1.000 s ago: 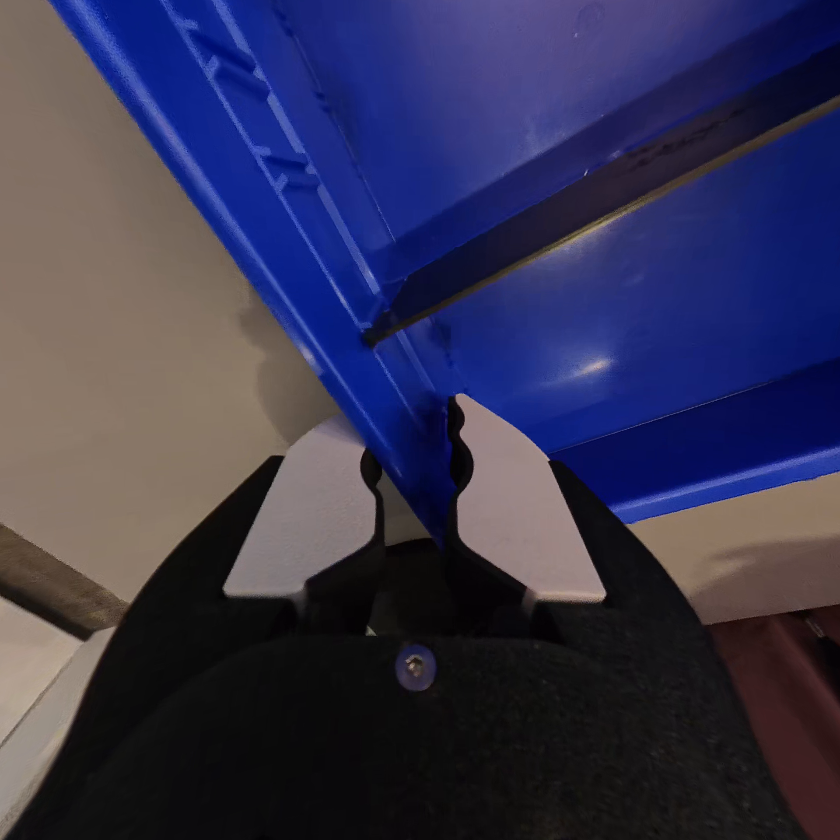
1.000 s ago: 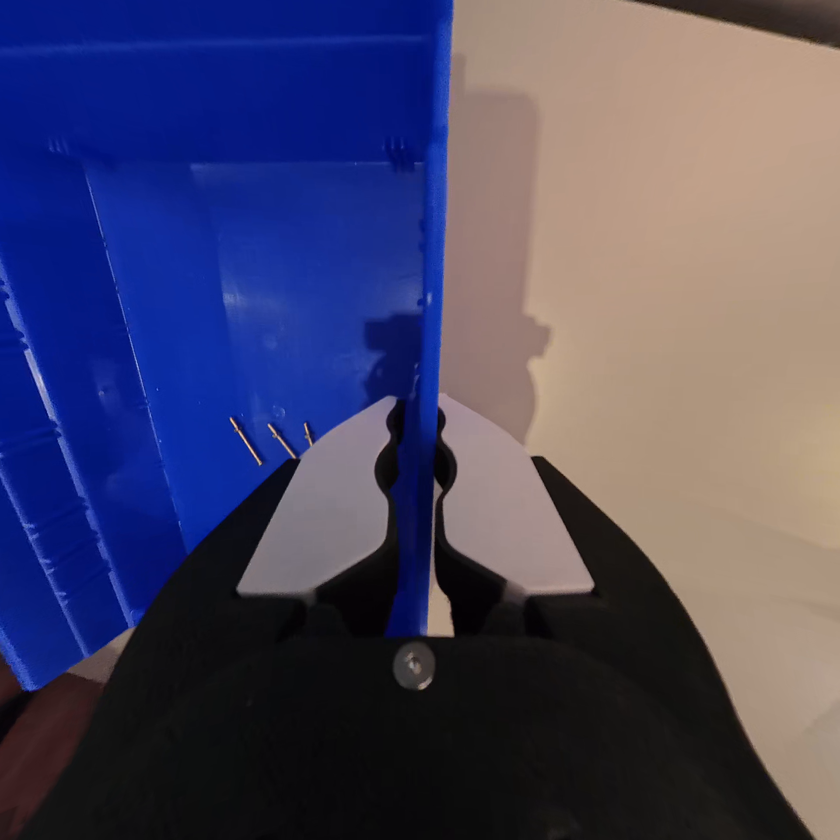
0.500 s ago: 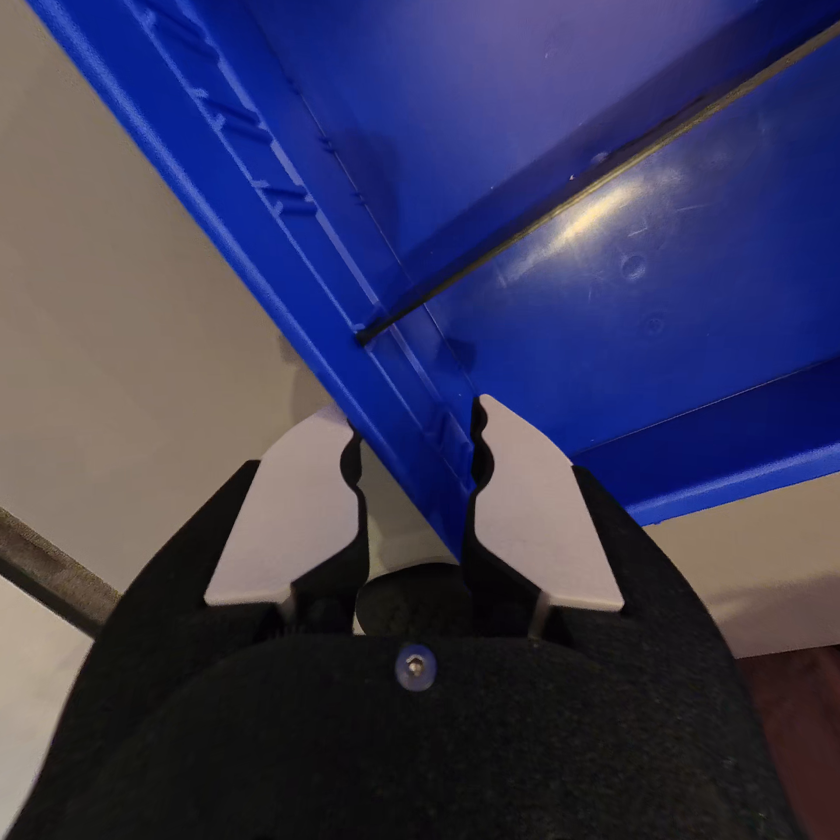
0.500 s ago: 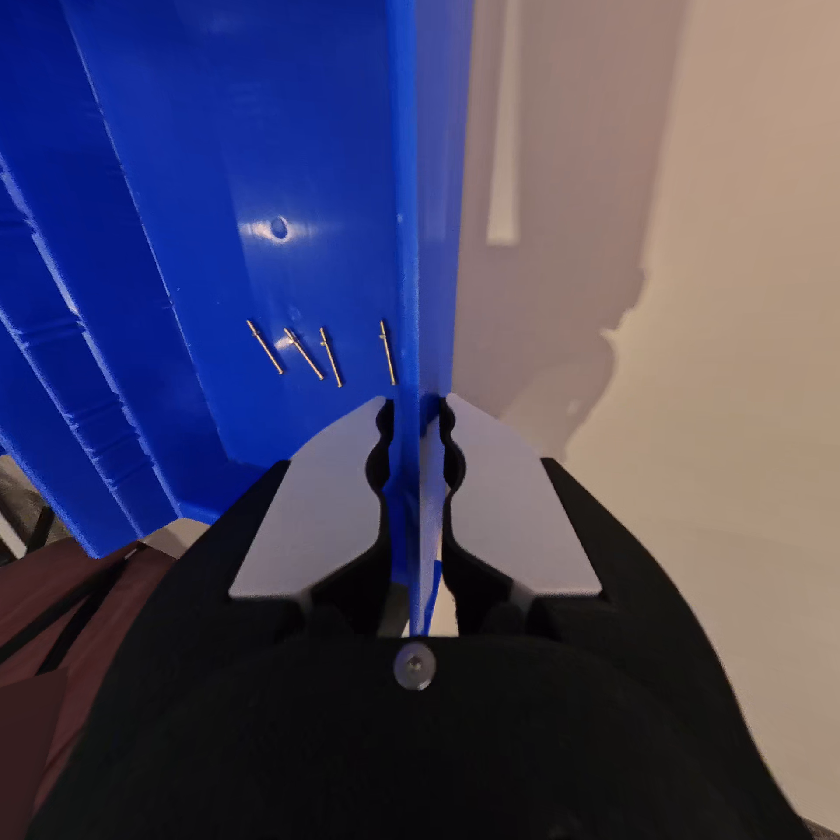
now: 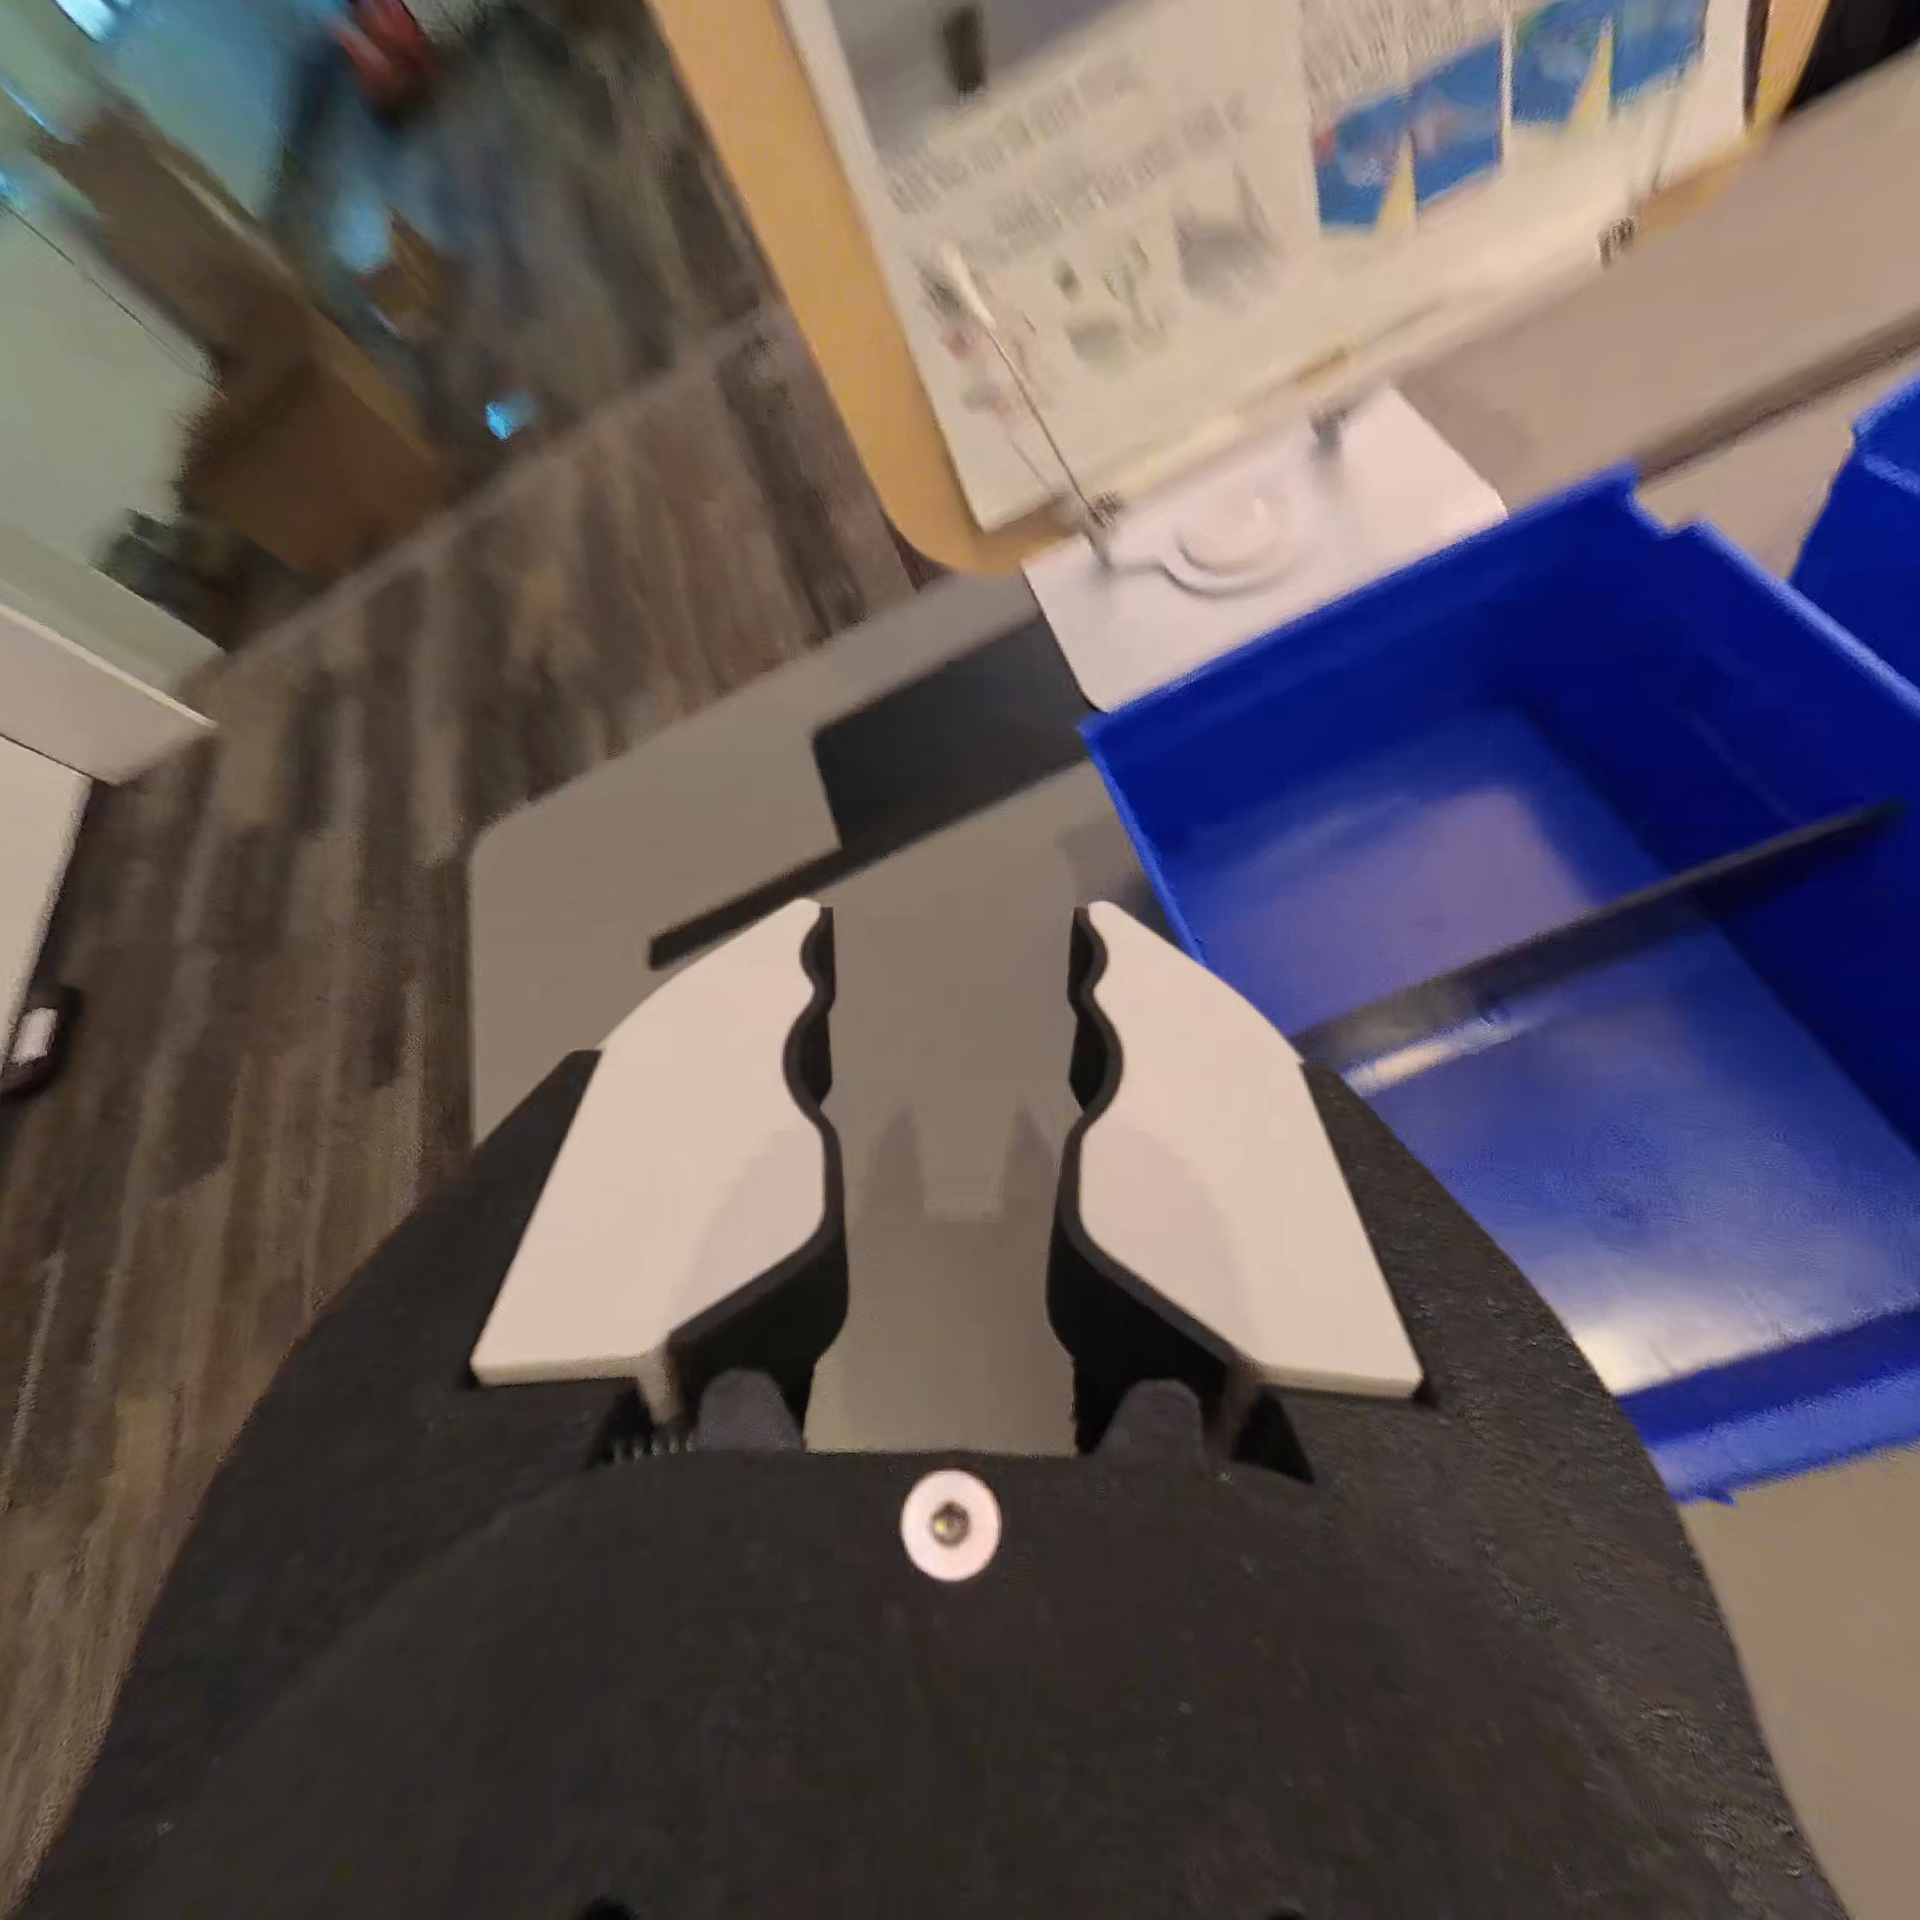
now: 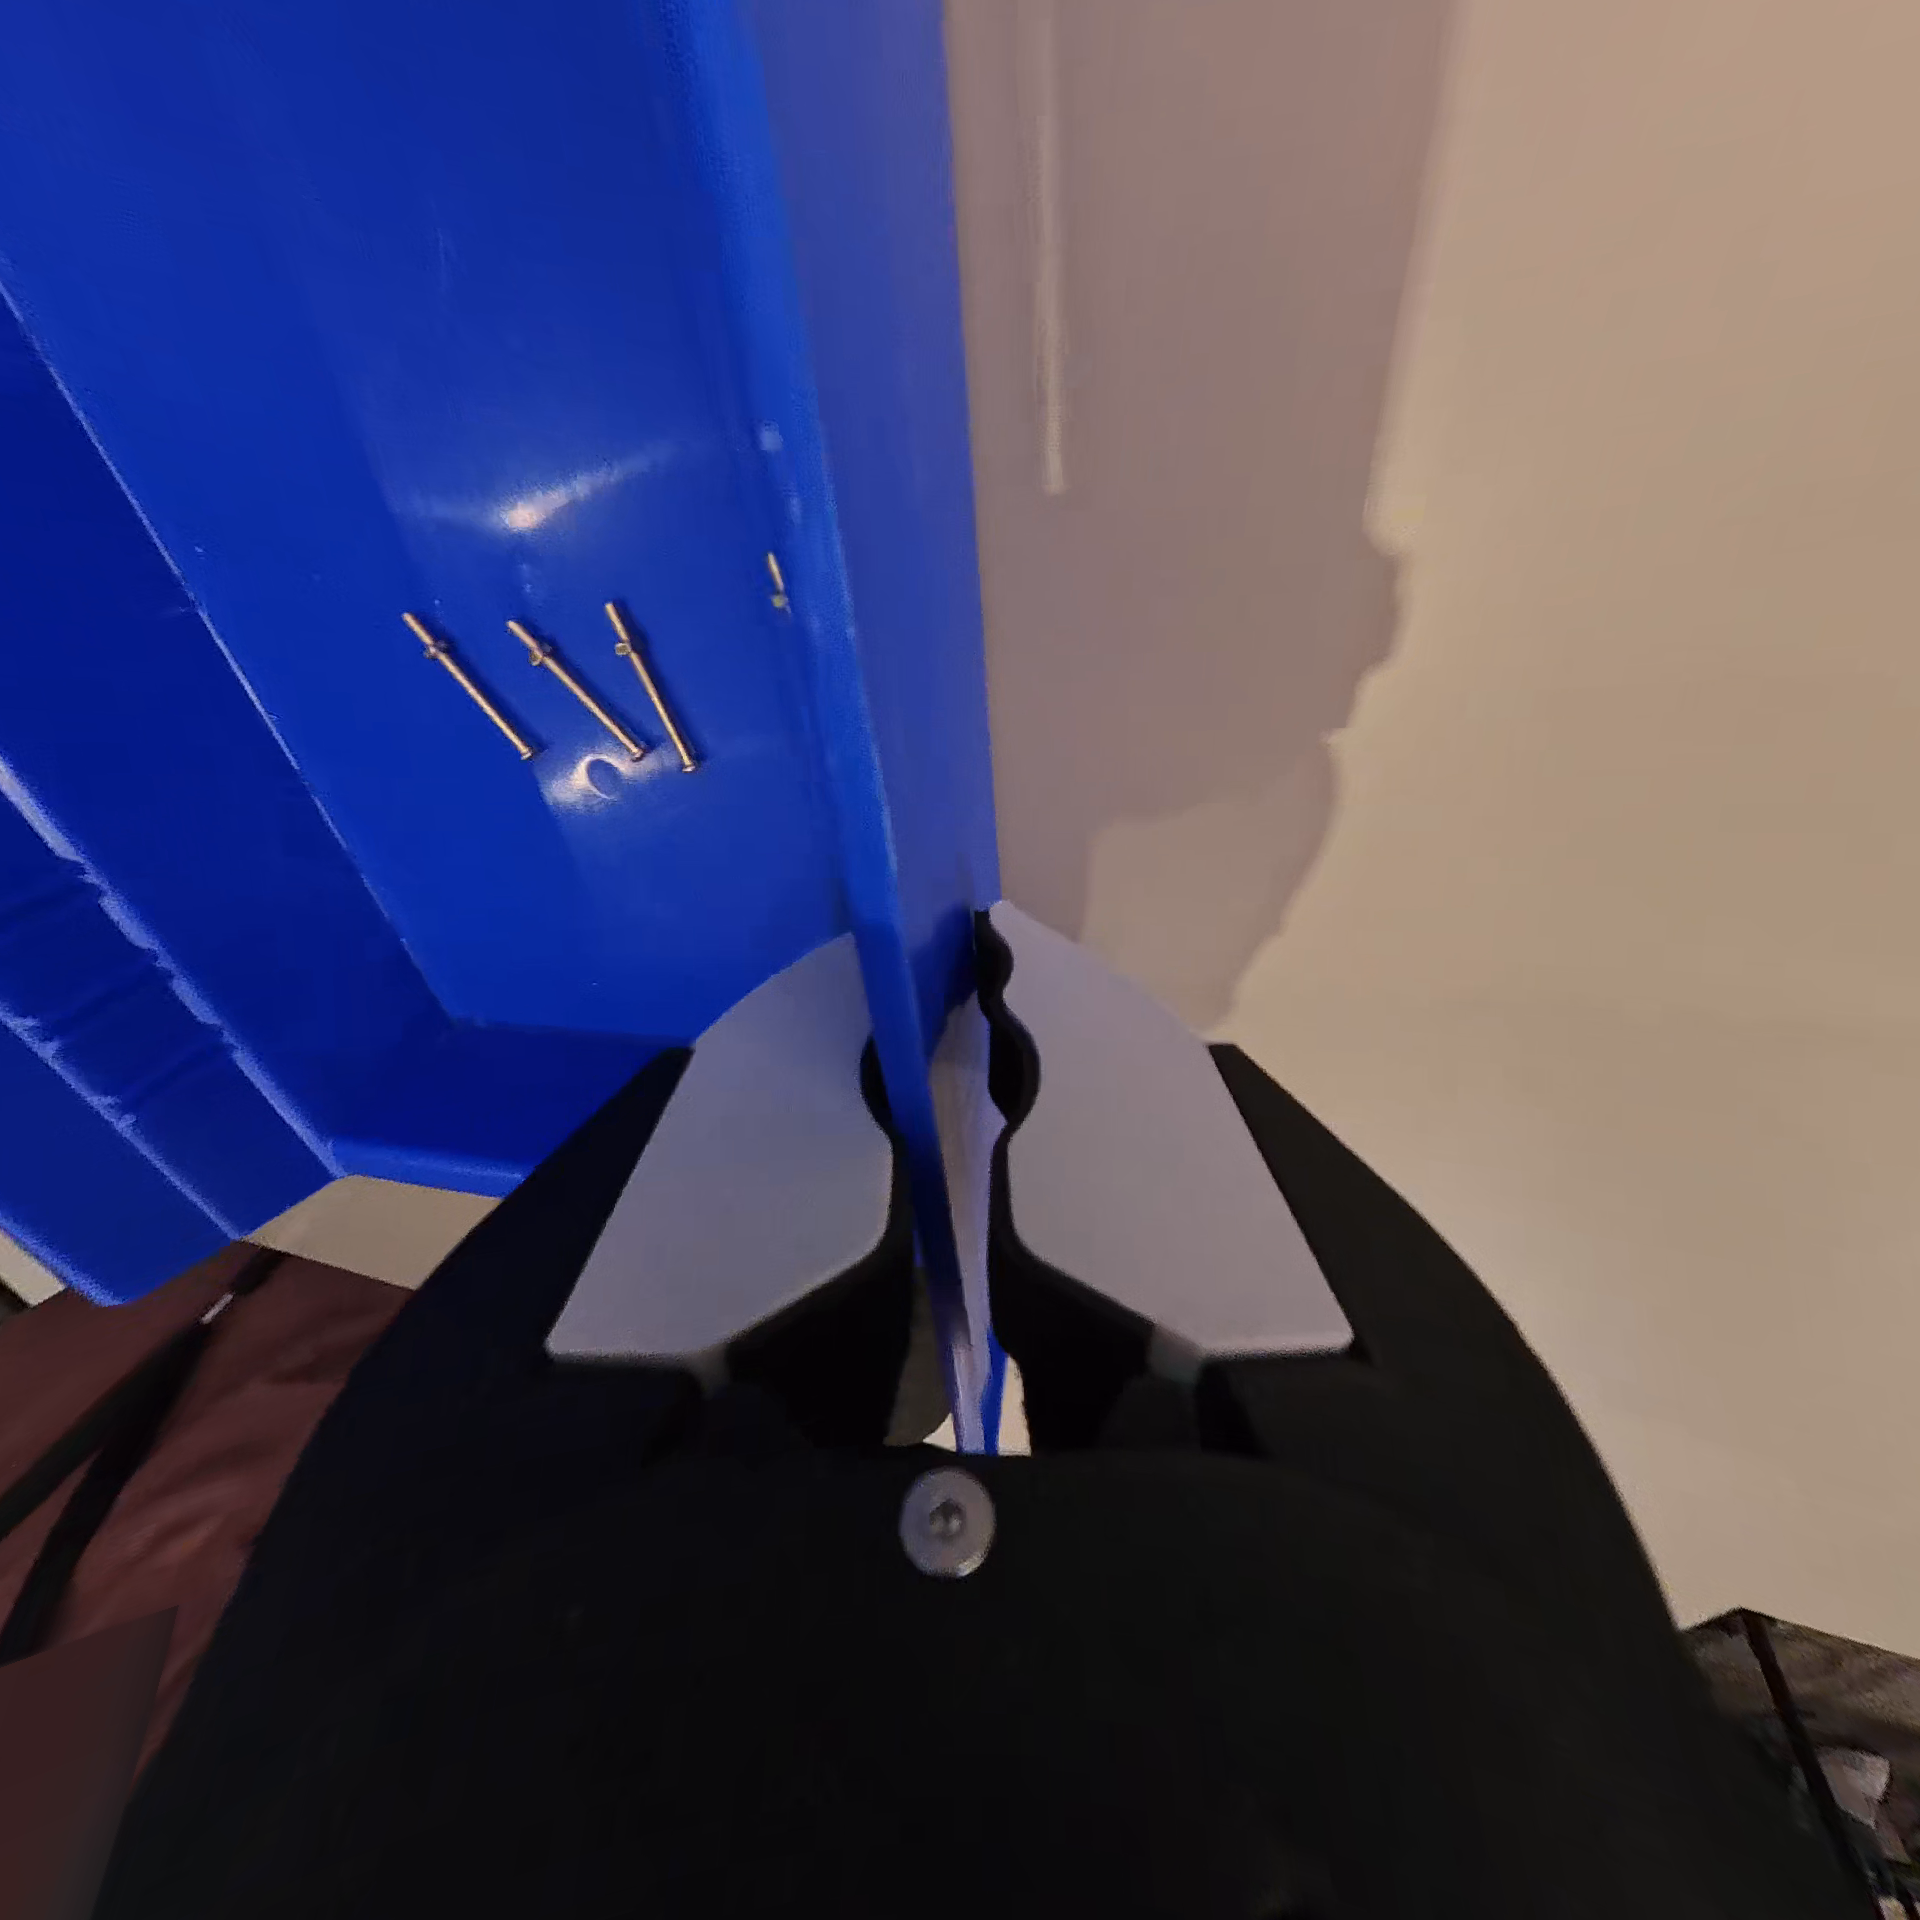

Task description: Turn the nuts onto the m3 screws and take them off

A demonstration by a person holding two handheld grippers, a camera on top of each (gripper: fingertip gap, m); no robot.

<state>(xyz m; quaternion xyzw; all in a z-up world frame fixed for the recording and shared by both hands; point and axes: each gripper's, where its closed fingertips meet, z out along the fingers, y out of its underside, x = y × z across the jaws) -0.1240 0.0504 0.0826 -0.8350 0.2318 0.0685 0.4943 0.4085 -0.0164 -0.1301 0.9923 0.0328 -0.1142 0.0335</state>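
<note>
Several thin brass screws [image 6: 577, 691] with small nuts on them lie side by side on the floor of a blue bin [image 6: 540, 312]. One more screw [image 6: 774, 580] is half hidden by the bin's side wall. My right gripper [image 6: 925, 935] is shut on that side wall, one finger inside the bin and one outside. My left gripper [image 5: 951, 920] is open and empty above the grey table [image 5: 644, 894], just left of the blue bin [image 5: 1382, 717]. A black divider [image 5: 1610, 914] crosses the bin. No screws show in the blurred left wrist view.
A second blue bin [image 5: 1870, 520] stands at the far right. A sign holder on a white base [image 5: 1226, 520] stands behind the bins. A black mat [image 5: 935, 748] lies on the table near its far edge, with wood-pattern floor [image 5: 312, 831] beyond. The left gripper's tips are roughly 60 centimetres from the right gripper's.
My left gripper has let go of the bin's wall, opened wide and pulled back and up away from the bin. My right gripper still clamps the wall; the screws now sit farther up its view.
</note>
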